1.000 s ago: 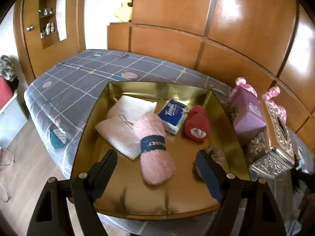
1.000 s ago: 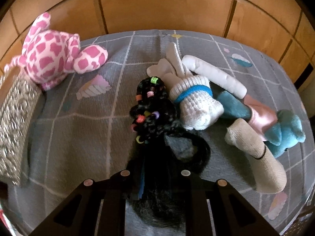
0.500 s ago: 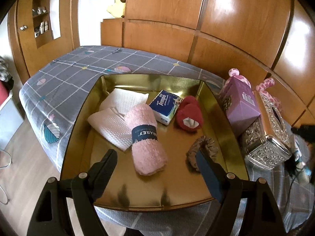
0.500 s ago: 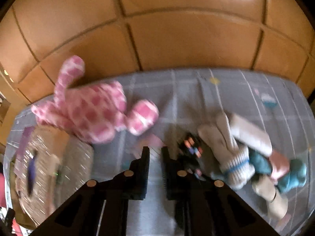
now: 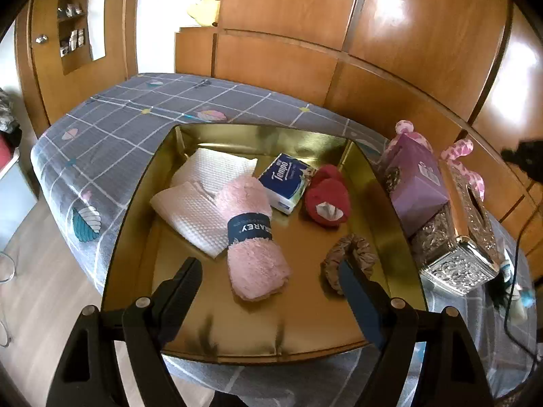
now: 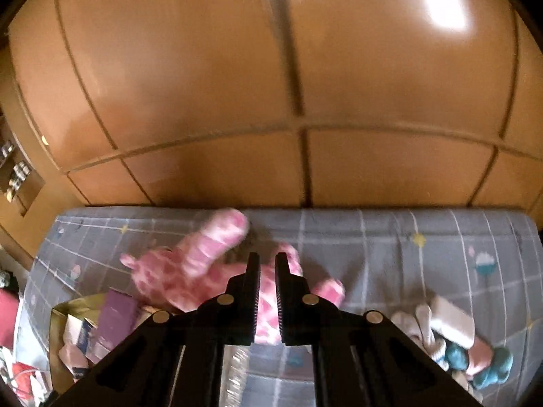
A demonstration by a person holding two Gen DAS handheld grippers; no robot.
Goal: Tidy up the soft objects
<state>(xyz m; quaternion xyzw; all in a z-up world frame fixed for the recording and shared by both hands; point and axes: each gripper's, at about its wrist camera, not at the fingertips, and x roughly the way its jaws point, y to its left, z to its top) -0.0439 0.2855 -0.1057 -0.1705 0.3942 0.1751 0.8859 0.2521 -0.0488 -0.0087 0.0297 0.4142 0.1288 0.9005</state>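
grey checked bedcover (image 6: 407, 254) now sits far below the right gripper (image 6: 267, 261), which a second ago hung low over a black beaded hair bundle. its jaws have come together, with only a slit between them. whether anything thin is pinched there i cannot tell. if it has a piece, the carry to the tray is probably underway. the left gripper (image 5: 268, 266) has kept its place over the tray with jaws wide apart and nothing between them.

the gold tray (image 5: 237, 322) holds, left to right, white waffle cloths (image 5: 197, 210), a rolled pink towel (image 5: 254, 247) lying on their edge, a blue tissue pack (image 5: 285, 183), a red plush piece (image 5: 327, 200) and a brown scrunchie (image 5: 353, 247). just right of the tray stand a purple box (image 5: 417, 183) and a silver tissue box (image 5: 458, 264). unsorted on the bed are a pink spotted plush (image 6: 176, 271) and, further right, a heap of socks and a blue toy (image 6: 458, 339).
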